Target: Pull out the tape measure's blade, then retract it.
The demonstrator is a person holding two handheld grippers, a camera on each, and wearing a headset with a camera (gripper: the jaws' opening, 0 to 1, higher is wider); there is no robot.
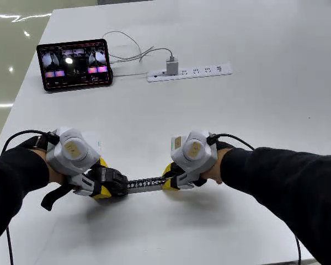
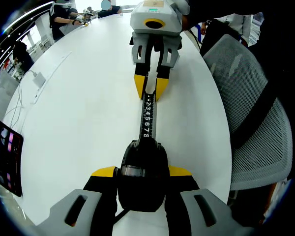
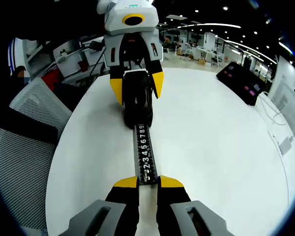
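Note:
The black tape measure case point(image 1: 113, 182) point(image 2: 142, 172) point(image 3: 137, 98) sits between the yellow-tipped jaws of my left gripper point(image 1: 102, 185) point(image 2: 142, 173) point(image 3: 136, 86), which is shut on it just above the white table. A short run of black blade with white numbers point(image 1: 146, 183) point(image 2: 147, 115) point(image 3: 144, 155) spans the gap to my right gripper point(image 1: 170, 182) point(image 3: 143, 183) point(image 2: 150, 88), shut on the blade's end. The two grippers face each other at the near edge of the table.
A tablet point(image 1: 74, 63) with a lit screen lies at the far left, and a white power strip point(image 1: 190, 71) with a plugged charger and cables lies behind the grippers. A grey mesh chair point(image 2: 255, 128) point(image 3: 19, 147) stands by the near table edge. People sit at the table's far end point(image 2: 69, 14).

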